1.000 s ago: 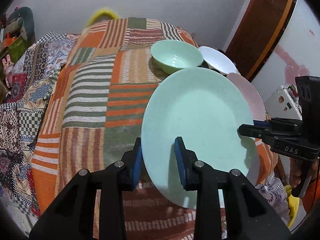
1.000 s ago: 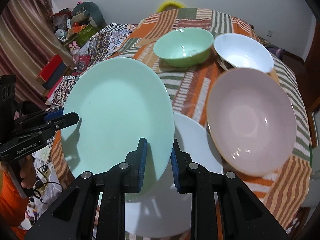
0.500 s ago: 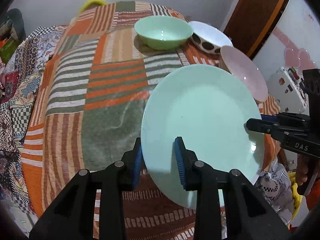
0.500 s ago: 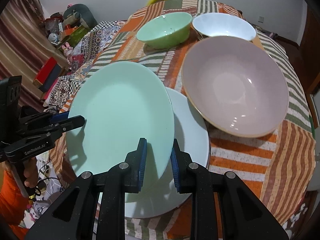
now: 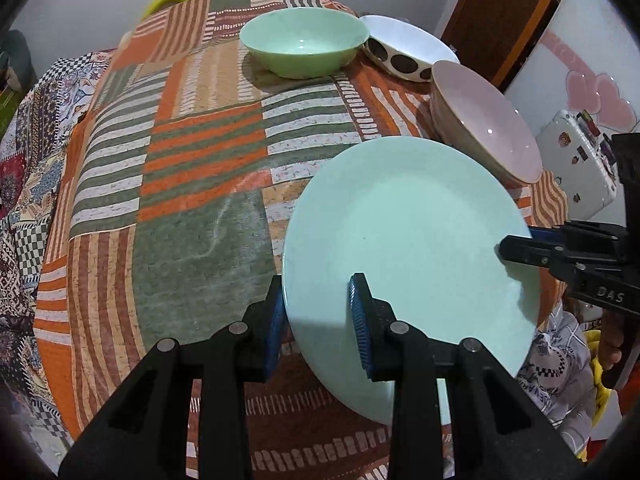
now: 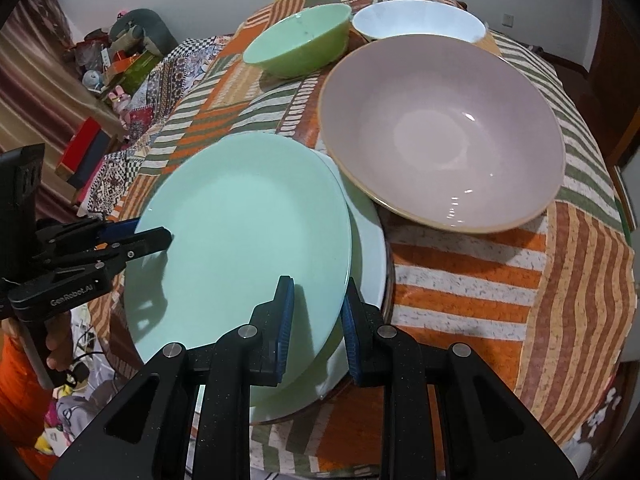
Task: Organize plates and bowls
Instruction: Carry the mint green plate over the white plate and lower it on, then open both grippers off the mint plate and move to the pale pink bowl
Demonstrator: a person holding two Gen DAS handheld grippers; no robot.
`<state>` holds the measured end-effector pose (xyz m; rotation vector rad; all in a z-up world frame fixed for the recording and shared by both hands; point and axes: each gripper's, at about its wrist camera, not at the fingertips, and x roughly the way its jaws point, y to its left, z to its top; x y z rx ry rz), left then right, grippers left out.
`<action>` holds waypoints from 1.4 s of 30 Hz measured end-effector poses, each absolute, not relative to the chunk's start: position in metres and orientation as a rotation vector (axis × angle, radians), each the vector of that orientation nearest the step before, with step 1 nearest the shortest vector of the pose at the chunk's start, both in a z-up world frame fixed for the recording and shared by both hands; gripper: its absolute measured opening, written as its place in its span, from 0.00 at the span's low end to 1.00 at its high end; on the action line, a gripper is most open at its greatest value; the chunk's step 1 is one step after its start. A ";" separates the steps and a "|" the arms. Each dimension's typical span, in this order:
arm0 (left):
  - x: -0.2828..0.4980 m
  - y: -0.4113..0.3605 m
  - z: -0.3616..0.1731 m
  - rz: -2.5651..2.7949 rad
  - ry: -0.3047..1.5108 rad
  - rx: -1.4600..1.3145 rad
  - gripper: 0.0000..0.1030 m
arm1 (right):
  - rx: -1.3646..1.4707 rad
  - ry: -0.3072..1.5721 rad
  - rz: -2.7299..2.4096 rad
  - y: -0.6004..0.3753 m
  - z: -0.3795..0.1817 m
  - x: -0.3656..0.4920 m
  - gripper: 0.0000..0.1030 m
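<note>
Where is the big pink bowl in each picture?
Left wrist view: the pink bowl sits at the upper right, seen from its side, beyond the mint plate.
Right wrist view: the pink bowl fills the upper right, seen from above.
Shared landmark: the green bowl, behind it on the striped cloth.

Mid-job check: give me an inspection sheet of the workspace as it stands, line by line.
Surface: table under a striped patchwork cloth.
Job's things: green plate gripped at two edges, over a white plate; whether they touch cannot be told. Pink bowl, green bowl and white bowl stand on the cloth.
Clutter: nothing seen on the table.
Grippers: left gripper and right gripper both shut on the green plate's rim.
Cables: a dark lead below the left gripper.
Surroundings: toys and boxes by the wall, curtain, wooden door, white case.
</note>
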<state>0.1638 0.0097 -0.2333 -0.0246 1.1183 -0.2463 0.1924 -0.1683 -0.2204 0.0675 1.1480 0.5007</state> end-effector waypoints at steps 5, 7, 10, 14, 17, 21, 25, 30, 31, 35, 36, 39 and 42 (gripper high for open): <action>0.164 0.003 -0.235 -0.228 1.119 0.012 0.31 | 0.044 1.143 0.501 -0.171 -0.217 0.187 0.21; 0.165 0.003 -0.235 -0.226 1.120 0.010 0.30 | 0.040 1.143 0.504 -0.172 -0.217 0.184 0.21; 0.166 0.002 -0.236 -0.222 1.123 0.009 0.31 | 0.045 1.144 0.509 -0.173 -0.217 0.182 0.20; 0.166 0.001 -0.236 -0.216 1.122 0.012 0.32 | 0.045 1.143 0.513 -0.176 -0.216 0.178 0.20; 0.165 -0.001 -0.236 -0.219 1.125 0.019 0.37 | 0.050 1.139 0.513 -0.178 -0.215 0.177 0.20; 0.166 -0.001 -0.234 -0.223 1.130 0.028 0.37 | 0.068 1.128 0.502 -0.183 -0.212 0.176 0.20; 0.168 0.001 -0.221 -0.211 1.098 0.036 0.37 | 0.029 1.090 0.452 -0.188 -0.205 0.174 0.20; 0.172 -0.001 -0.195 -0.207 1.034 0.042 0.44 | 0.035 1.039 0.424 -0.201 -0.191 0.176 0.21; 0.174 -0.003 -0.188 -0.210 1.019 0.041 0.45 | 0.036 1.027 0.416 -0.203 -0.189 0.177 0.22; 0.183 -0.014 -0.165 -0.219 0.952 0.052 0.51 | 0.046 0.968 0.382 -0.218 -0.174 0.182 0.27; 0.186 -0.017 -0.160 -0.223 0.938 0.056 0.54 | 0.043 0.955 0.372 -0.222 -0.171 0.183 0.28; 0.197 -0.029 -0.150 -0.236 0.903 0.061 0.57 | 0.030 0.915 0.343 -0.229 -0.163 0.189 0.37; 0.211 -0.041 -0.148 -0.257 0.898 0.064 0.58 | 0.028 0.889 0.324 -0.235 -0.160 0.198 0.41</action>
